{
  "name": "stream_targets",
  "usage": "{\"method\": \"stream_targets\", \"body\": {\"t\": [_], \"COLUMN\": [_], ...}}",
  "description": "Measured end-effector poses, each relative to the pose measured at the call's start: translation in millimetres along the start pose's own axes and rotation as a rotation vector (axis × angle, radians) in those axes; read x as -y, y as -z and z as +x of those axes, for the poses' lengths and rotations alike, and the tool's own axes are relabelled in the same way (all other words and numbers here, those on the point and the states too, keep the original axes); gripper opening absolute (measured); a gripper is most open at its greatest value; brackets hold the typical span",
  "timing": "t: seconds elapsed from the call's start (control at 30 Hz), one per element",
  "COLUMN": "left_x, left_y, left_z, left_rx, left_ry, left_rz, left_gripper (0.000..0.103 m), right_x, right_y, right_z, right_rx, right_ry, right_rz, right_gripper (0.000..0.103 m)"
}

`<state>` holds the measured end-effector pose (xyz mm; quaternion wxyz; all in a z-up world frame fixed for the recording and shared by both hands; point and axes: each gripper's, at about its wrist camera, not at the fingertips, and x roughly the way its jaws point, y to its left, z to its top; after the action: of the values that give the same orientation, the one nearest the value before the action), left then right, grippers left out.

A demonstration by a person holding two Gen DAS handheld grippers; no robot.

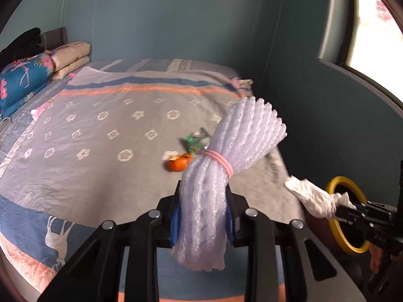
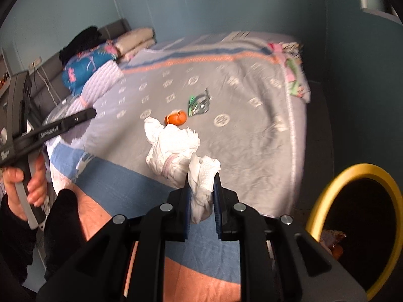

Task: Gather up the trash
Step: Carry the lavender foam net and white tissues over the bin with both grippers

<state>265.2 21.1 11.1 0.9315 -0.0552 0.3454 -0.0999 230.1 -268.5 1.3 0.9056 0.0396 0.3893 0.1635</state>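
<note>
My left gripper (image 1: 202, 216) is shut on a bundle of white foam netting (image 1: 226, 156) tied with a pink band, held above the bed. My right gripper (image 2: 202, 196) is shut on a crumpled white tissue wad (image 2: 176, 148), held over the bed's near edge; it also shows in the left wrist view (image 1: 312, 198). An orange peel (image 2: 176, 118) and a green-silver wrapper (image 2: 199, 104) lie on the grey bedspread (image 2: 252, 130). A yellow-rimmed black bin (image 2: 357, 226) stands on the floor to the right, with some trash inside.
Folded quilts and pillows (image 1: 27, 75) are stacked at the head of the bed. A teal wall runs behind and beside the bed. A window (image 1: 372, 30) is at the upper right. Cloth scraps (image 2: 294, 75) hang at the bed's far corner.
</note>
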Motion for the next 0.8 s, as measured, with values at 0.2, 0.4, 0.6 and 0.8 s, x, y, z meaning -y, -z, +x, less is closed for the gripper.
{"method": "stream_targets", "body": {"t": [0.2, 0.4, 0.6, 0.8], "left_x": [48, 92, 133, 174], "left_y": [8, 12, 11, 12], "left_z": [-32, -51, -53, -46], "left_rx": [0.056, 0.089, 0.103, 0.107], "left_ry": [0.039, 0.097, 0.159, 0.2], "left_rz": [0.071, 0.147, 0.217, 0.273], "left_gripper": [0.026, 0.026, 0.026, 0.026], "right_x": [25, 56, 89, 121], "right_y": [6, 15, 26, 41], "right_z": [-52, -95, -125, -148], "right_rx": [0.112, 0.207, 0.268, 0.309], "right_ry": [0.035, 0.094, 0.161, 0.238], "right_rz": [0.054, 0.121, 0.184, 0.246], "right_gripper": [0.015, 0.015, 0.015, 0.015]}}
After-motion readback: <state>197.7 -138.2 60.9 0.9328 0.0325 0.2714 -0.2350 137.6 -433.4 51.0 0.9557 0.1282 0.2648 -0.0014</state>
